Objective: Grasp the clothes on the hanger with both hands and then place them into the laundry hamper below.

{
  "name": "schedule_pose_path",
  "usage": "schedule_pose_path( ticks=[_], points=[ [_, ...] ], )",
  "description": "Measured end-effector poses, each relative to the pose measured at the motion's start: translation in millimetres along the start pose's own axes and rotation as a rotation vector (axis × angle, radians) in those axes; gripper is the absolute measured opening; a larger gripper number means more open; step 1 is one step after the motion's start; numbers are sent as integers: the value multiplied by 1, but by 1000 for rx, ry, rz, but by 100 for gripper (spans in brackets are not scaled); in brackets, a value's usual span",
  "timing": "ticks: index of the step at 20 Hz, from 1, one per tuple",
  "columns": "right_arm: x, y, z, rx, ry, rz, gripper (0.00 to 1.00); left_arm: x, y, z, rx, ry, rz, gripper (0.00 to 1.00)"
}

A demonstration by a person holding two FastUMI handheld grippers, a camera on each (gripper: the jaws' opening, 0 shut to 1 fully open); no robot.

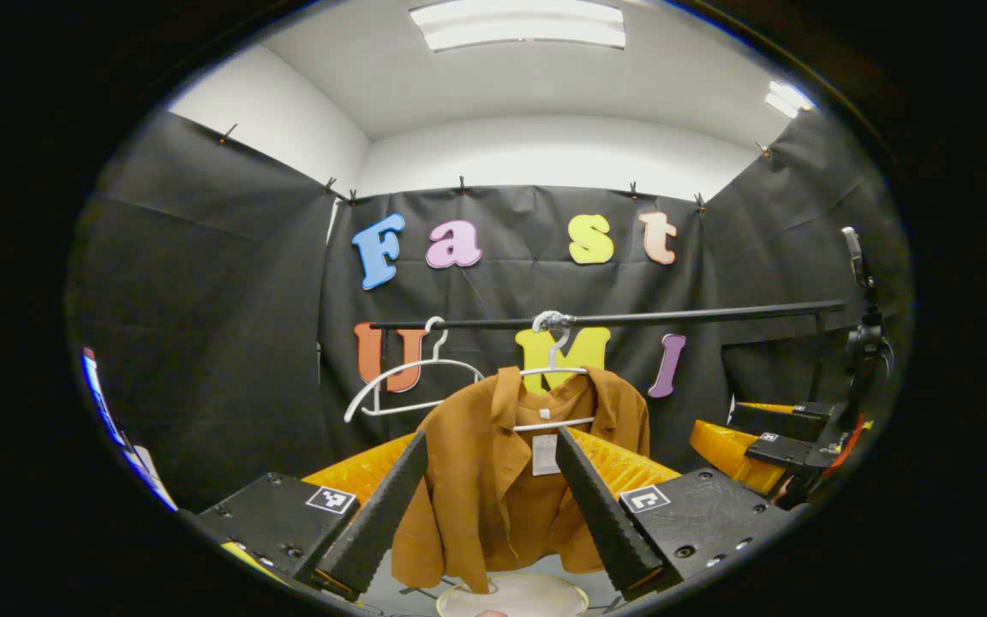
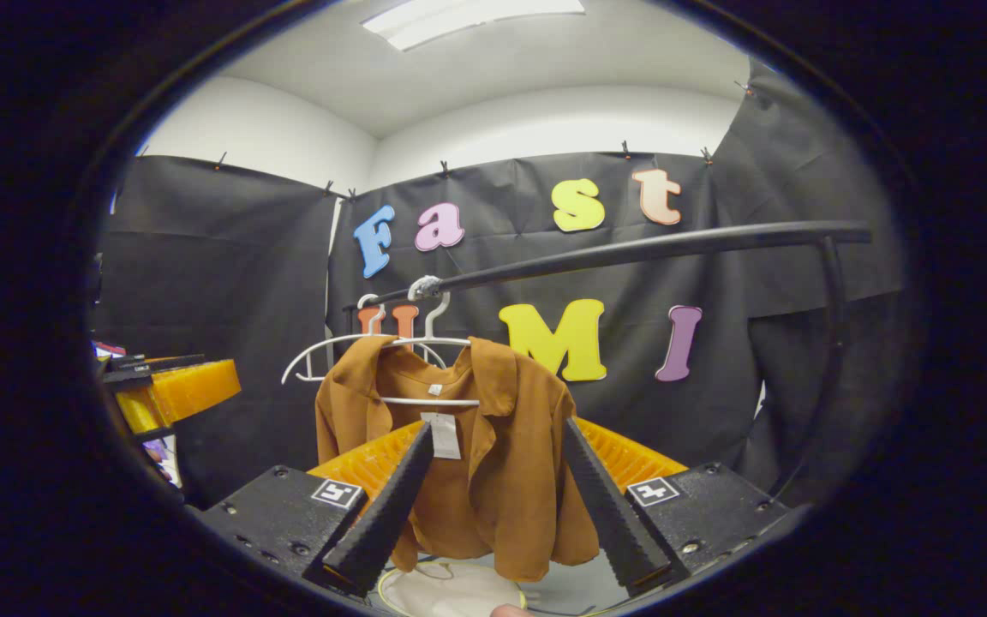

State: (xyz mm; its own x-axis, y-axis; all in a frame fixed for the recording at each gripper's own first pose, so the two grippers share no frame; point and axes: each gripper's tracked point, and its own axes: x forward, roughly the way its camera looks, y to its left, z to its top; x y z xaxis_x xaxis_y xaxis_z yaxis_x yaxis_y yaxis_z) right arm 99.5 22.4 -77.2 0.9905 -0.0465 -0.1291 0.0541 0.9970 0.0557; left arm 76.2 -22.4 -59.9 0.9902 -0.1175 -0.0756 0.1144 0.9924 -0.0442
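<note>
Jaws spread wide on both my grippers, nothing pinched yet. Left gripper (image 1: 493, 506) and right gripper (image 2: 493, 501) both point at the brown shirt (image 1: 493, 463), which hangs on a white hanger (image 1: 555, 377) from the black rail (image 1: 673, 315), roughly mid-rail in the left gripper view. Shirt sits between my fingers in each view but farther off, not touching as far as I can tell. A second, bare hanger (image 1: 408, 386) hangs just beside it, toward the rail's far end. Laundry hamper (image 1: 512, 596) is below the shirt; only its pale rim peeks in at the bottom.

Risks, my guess: if I pinch just one layer or the collar, the hanger comes along w/ the shirt, or hooks the bare hanger next to it. Uneven pull btwn both sides could twist the fabric and drop it outside the hamper rim. The paper tag (image 1: 545, 454) could fool a grab too.

Room: booth w/ black cloth walls, white ceiling, strip lights. Floor looks pale grey under the hamper.
</note>
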Motion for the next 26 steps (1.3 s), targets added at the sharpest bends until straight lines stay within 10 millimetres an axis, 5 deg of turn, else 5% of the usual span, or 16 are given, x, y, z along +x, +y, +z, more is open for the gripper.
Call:
schedule_pose_path(
  ticks=[14,19,26],
  points=[
    [80,-13,-76,38,199,97,96,59,-33,-83,57,91,21,100],
    [123,-7,-104,120,282,68,94,101,-20,-108,65,105,46,95],
    [185,6,-117,266,307,41,94,166,1,-142,30,164,10,97]
  ],
)
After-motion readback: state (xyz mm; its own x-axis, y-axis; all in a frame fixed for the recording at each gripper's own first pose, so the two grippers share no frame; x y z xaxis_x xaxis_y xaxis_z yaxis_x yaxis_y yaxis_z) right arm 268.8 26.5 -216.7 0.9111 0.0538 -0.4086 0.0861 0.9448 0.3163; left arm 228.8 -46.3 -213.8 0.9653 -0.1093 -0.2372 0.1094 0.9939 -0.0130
